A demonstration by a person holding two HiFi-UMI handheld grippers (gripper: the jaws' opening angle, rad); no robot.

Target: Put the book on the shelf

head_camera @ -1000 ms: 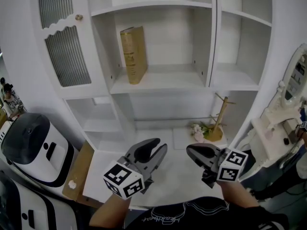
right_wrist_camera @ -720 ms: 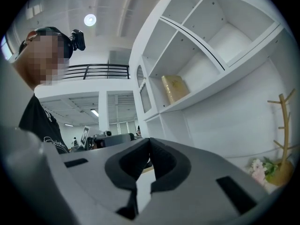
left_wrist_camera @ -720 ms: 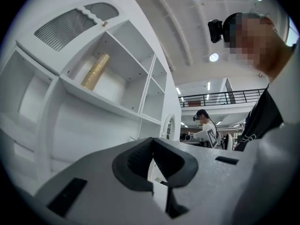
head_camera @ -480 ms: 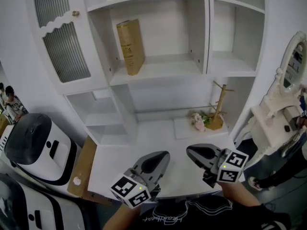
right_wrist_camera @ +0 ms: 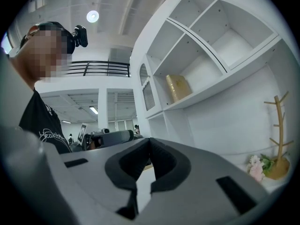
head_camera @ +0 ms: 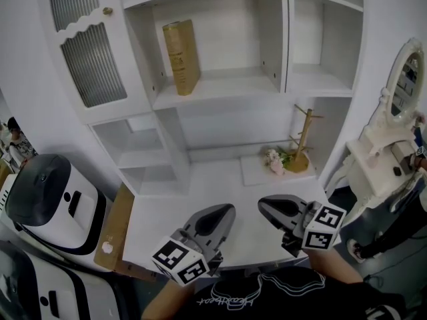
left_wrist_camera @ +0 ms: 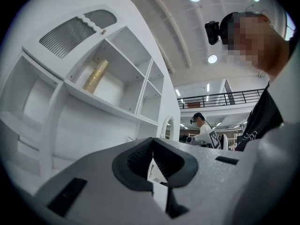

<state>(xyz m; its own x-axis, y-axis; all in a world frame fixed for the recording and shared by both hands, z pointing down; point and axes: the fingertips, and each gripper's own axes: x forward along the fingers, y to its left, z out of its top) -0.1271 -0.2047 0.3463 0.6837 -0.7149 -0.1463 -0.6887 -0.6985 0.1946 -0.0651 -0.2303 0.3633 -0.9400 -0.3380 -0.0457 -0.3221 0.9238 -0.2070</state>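
Note:
A tan hardcover book (head_camera: 181, 56) stands upright on the middle shelf (head_camera: 220, 89) of the white cabinet, leaning against the left wall of its compartment. It also shows in the left gripper view as the book (left_wrist_camera: 95, 76) and in the right gripper view as the book (right_wrist_camera: 178, 87). My left gripper (head_camera: 225, 212) hovers over the front of the white desk (head_camera: 220, 179), shut and holding nothing. My right gripper (head_camera: 264, 205) is beside it, also shut and empty. Both are far below the book. In their own views, the left gripper (left_wrist_camera: 152, 140) and the right gripper (right_wrist_camera: 150, 139) have their pads together.
A wooden branch stand (head_camera: 301, 142) and small flowers (head_camera: 273, 160) sit at the desk's back right. A ribbed cabinet door (head_camera: 87, 45) is at the upper left. A white vanity with a mirror (head_camera: 400, 79) stands at the right, a black-and-white machine (head_camera: 47, 199) at the left.
My left gripper's jaws have gone from apart to shut, and it has drawn back toward the desk's front edge. The right gripper has hardly moved. The book stays on the shelf.

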